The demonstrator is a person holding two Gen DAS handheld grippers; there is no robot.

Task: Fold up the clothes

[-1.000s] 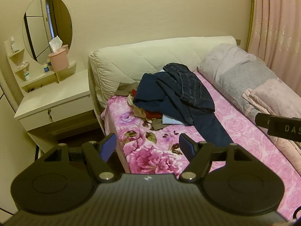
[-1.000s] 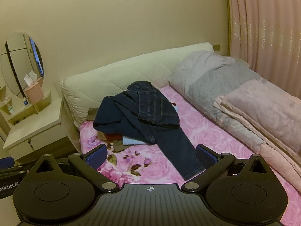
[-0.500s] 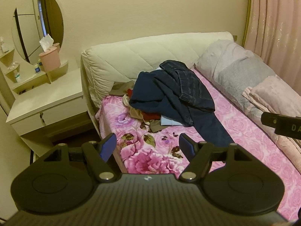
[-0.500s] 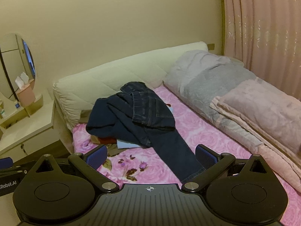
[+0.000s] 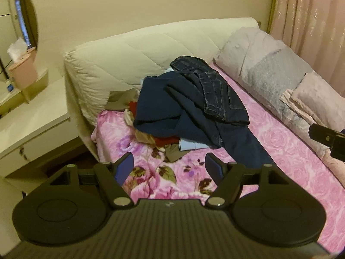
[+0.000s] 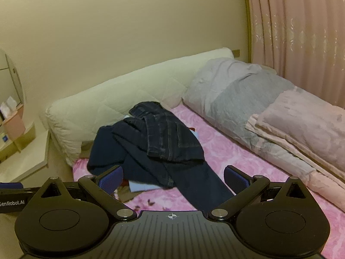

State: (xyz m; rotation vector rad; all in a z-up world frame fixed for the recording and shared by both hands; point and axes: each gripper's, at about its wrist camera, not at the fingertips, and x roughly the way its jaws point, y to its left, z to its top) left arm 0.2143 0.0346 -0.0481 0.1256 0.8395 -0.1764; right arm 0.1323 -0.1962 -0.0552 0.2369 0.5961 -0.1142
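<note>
A heap of clothes lies on the pink floral bed (image 5: 286, 142) near the headboard. Dark blue jeans (image 5: 217, 95) lie on top, over a navy garment (image 5: 159, 105); red (image 5: 166, 140), light blue (image 5: 189, 145) and beige pieces show underneath. The jeans (image 6: 170, 133) and navy garment (image 6: 107, 149) show in the right wrist view too. My left gripper (image 5: 169, 168) is open and empty, short of the heap. My right gripper (image 6: 173, 178) is open and empty, in front of a jeans leg (image 6: 200, 185).
A cream padded headboard (image 5: 138, 54) stands behind the heap. Grey and pink folded bedding (image 6: 258, 116) lies along the right side by a pink curtain (image 6: 301, 26). A white dresser (image 5: 28, 120) with an oval mirror and a pink tissue box (image 5: 21, 73) stands left of the bed.
Both grippers have moved closer to the bed and the heap, which now looks larger. The view has shifted right, so the dresser has slid towards the left edge. Both stay open.
</note>
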